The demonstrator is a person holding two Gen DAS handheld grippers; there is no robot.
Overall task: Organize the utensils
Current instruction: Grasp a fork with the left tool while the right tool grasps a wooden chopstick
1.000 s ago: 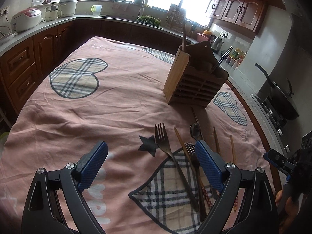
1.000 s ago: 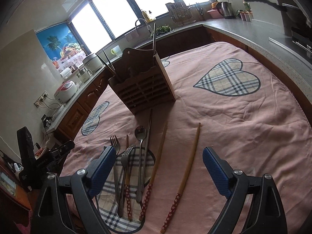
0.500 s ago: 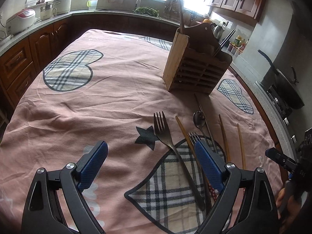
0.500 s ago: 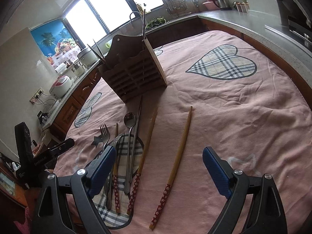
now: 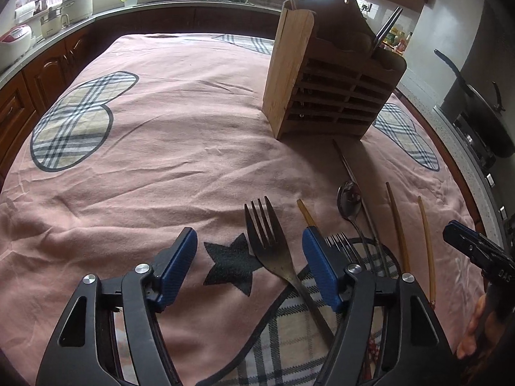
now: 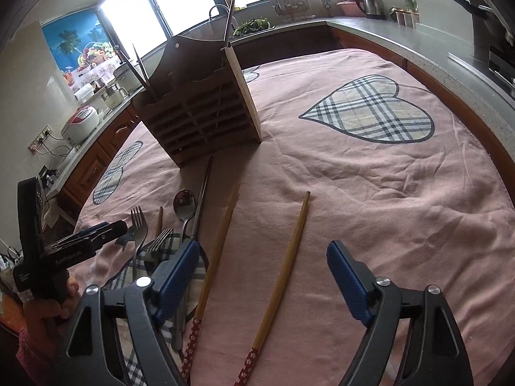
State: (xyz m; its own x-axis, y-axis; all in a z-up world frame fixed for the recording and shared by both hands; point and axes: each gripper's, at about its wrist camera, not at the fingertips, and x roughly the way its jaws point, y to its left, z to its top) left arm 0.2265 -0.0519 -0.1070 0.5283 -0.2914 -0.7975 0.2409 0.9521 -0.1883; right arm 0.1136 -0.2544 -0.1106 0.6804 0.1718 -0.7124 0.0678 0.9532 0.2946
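1. Table (image 5: 161, 148), under a pink cloth with plaid hearts, carries everything; it is soft and wrinkled, so thin things lie sunk into it a little.
2. Holder (image 5: 331, 74), a slatted wooden box, stands upright toward the far edge with a few utensils already in it. It looks stiff and light enough to tip if bumped.
3. Left gripper (image 5: 249, 251) hangs over the near edge, jaws closing, with the large fork (image 5: 267, 234) between them but no pad pressing on it yet. Against the earlier frames it is lower and closer, its gap narrower.
4. Right gripper (image 6: 262, 263) is also closing, straddling a chopstick (image 6: 283, 270) without touching it; a second chopstick (image 6: 219, 244) lies just beside its left pad. It too has come down nearer the cloth.
5. Metal pieces, the fork, a smaller fork (image 5: 341, 244) and a spoon (image 5: 349, 199), should be stiff, smooth and slippery; the fork's neck, just below the tines, looks the best hold.
6. Chopsticks are light, thin and apt to roll; a pinch near mid-length would likely balance one.
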